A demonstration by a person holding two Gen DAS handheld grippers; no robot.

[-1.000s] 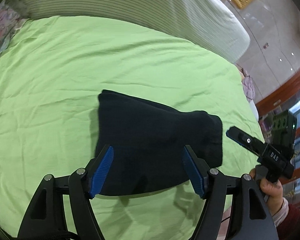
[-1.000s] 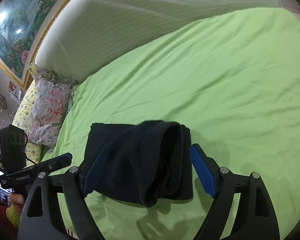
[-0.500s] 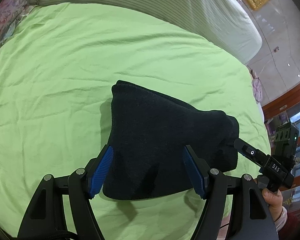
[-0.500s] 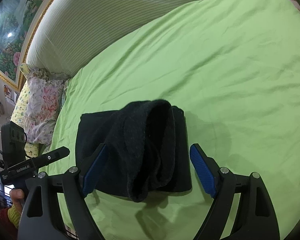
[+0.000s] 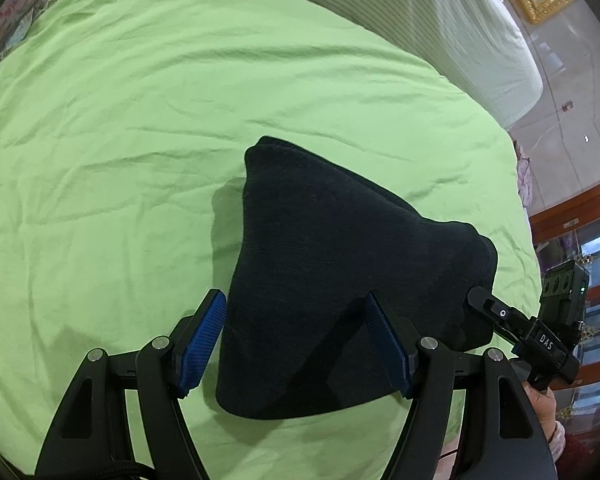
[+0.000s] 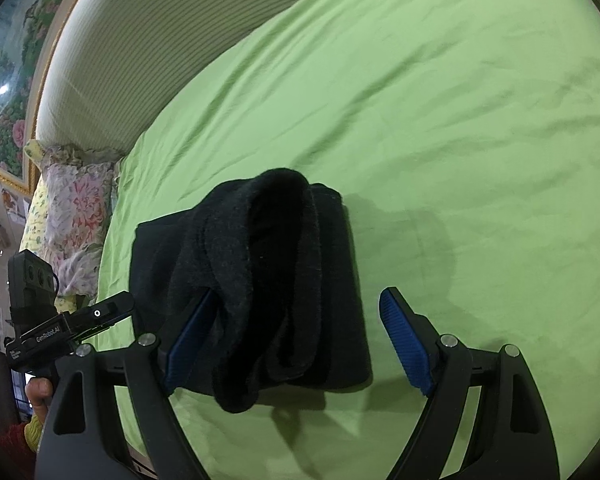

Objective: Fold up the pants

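A bed (image 5: 120, 128) covered by a wrinkled lime-green sheet (image 6: 440, 100) fills most of both views. A pale striped headboard (image 5: 440, 12) is seen curving along the far edge, from 12 to 2 o'clock in the left wrist view and from 9 to 12 o'clock in the right wrist view. A gold-framed painting (image 6: 4, 80) is seen at 10 o'clock in the right wrist view, and a floral pillow (image 6: 76, 216) lies at 9 o'clock by the sheet's edge.

The pants (image 5: 340, 292), black and thick-knit, are folded into a compact bundle lying on the sheet near the bed's near edge. In the left wrist view the bundle sits just below centre, tapering toward 12 o'clock. In the right wrist view (image 6: 268, 280) its layered, rolled edges are shown, with one thick fold bulging toward 6 o'clock.

The left tool (image 5: 296, 344) is held wide open, its blue pads (image 5: 202, 340) spread to either side of the bundle's near end; contact with the cloth cannot be told. The right tool (image 6: 300, 340) is also spread open, nothing being clamped: its 9 o'clock pad is partly hidden behind a fold of cloth, and its 3 o'clock pad (image 6: 406, 344) stands clear over bare sheet.

Each tool appears in the other's view, gripped by a hand (image 6: 40, 392) at the lower edge.
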